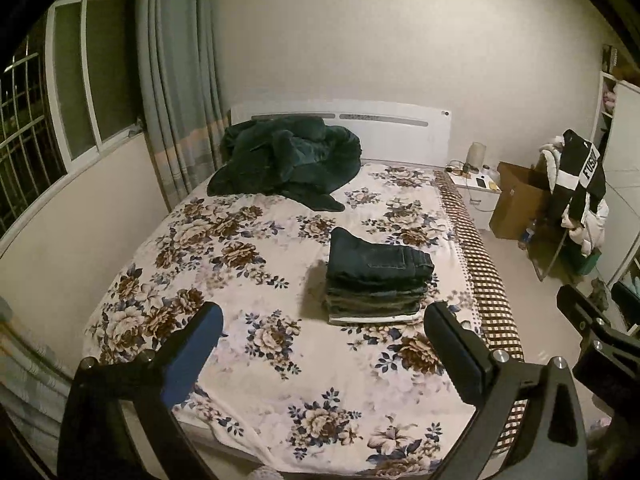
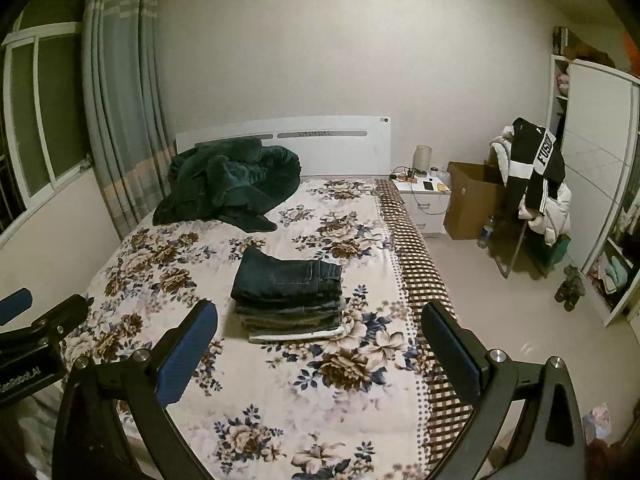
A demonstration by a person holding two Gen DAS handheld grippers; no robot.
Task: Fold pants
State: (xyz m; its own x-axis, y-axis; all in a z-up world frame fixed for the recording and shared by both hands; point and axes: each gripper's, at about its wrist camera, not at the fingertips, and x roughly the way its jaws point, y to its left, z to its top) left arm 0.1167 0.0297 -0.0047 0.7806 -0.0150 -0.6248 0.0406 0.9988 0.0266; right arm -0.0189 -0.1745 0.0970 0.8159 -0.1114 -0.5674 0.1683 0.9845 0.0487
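A stack of several folded pants (image 1: 376,280) sits on the floral bed (image 1: 256,280), dark jeans on top; it also shows in the right wrist view (image 2: 290,296). My left gripper (image 1: 324,324) is open and empty, held above the foot of the bed, short of the stack. My right gripper (image 2: 320,322) is open and empty, also above the foot of the bed (image 2: 304,392), near the stack. The right gripper's finger shows at the right edge of the left view (image 1: 580,312). The left gripper's finger shows at the left edge of the right view (image 2: 16,300).
A dark green blanket (image 1: 288,156) lies heaped by the white headboard (image 1: 400,132). A nightstand (image 1: 476,188), cardboard box (image 1: 516,200) and a chair hung with clothes (image 1: 580,192) stand to the right. A window and curtain (image 1: 176,80) are on the left, a wardrobe (image 2: 600,184) at far right.
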